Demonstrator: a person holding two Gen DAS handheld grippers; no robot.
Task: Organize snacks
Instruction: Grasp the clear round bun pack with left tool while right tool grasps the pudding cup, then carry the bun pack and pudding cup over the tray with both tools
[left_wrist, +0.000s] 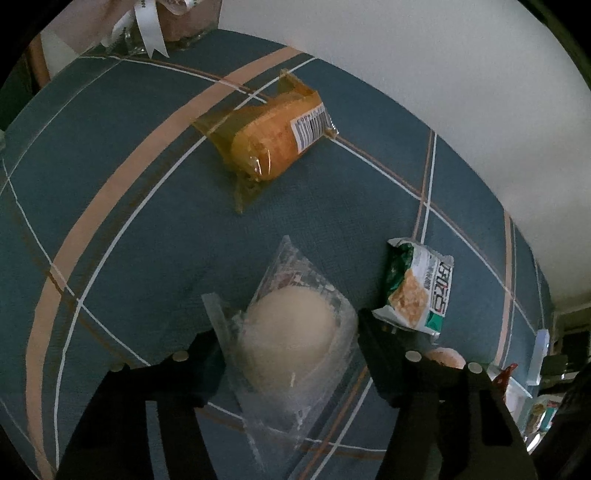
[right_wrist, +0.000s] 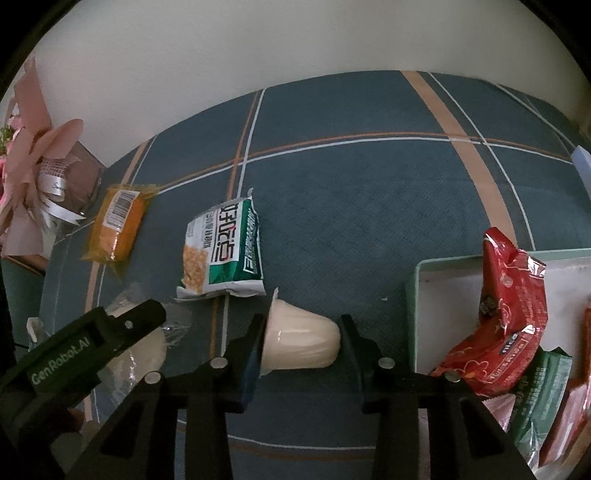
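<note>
left tongs (left_wrist: 286, 354) hide the clear-wrapped bun's (left_wrist: 288, 332) edges.

"GenRobot.AI" on left claw (right_wrist: 110, 325), barcode label on orange packet (right_wrist: 117, 221), possibly Chinese lettering on green-white packet (right_wrist: 225, 251)

The tablecloth (right_wrist: 369, 206) is matt woven cloth with a fine rough texture. The bun wrapper (left_wrist: 295, 288) is clear crinkly plastic film; the cake wrapper (left_wrist: 273, 144) is glossy amber film. The cup (right_wrist: 301, 341) is smooth glossy plastic. The red packet (right_wrist: 506, 314) is shiny foil.
</note>
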